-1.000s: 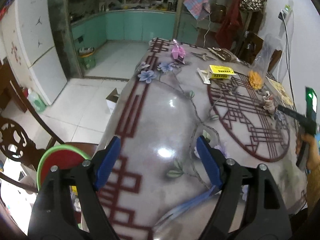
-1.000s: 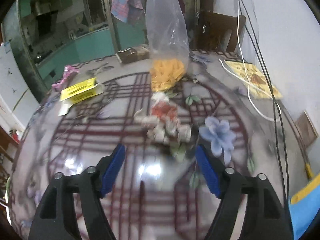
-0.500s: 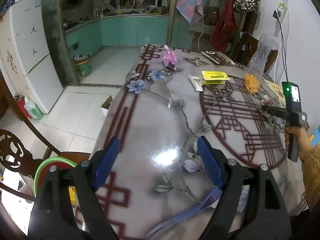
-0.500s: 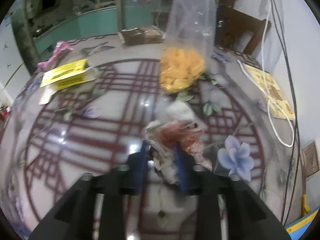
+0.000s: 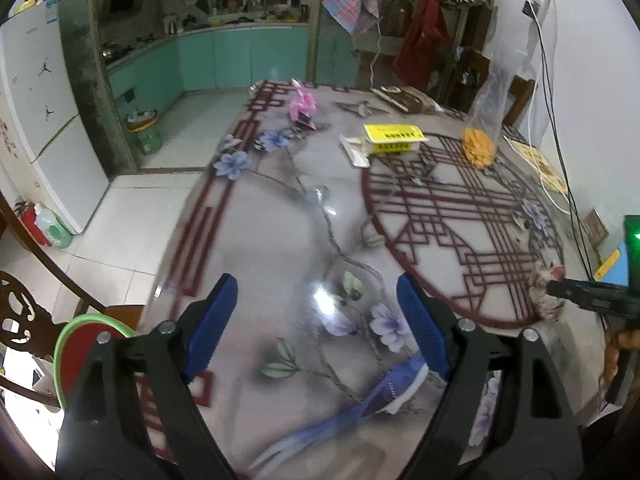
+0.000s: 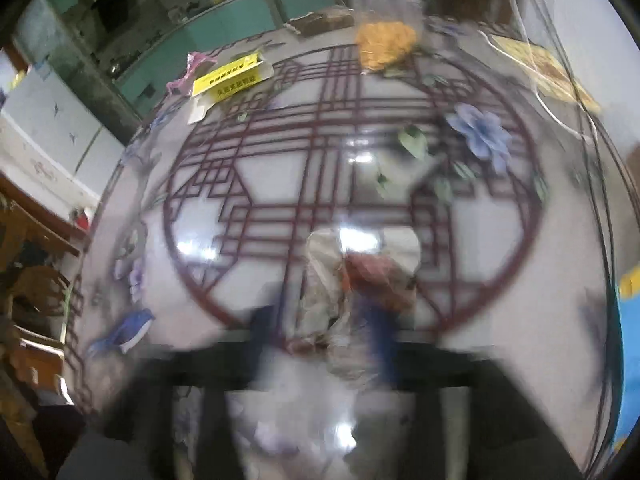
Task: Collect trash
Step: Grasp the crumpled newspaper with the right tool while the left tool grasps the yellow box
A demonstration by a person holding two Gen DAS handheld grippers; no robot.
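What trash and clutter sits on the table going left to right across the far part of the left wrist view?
Pink wrapper → yellow box → clear bag of orange snacks → yellow paper by the wall.
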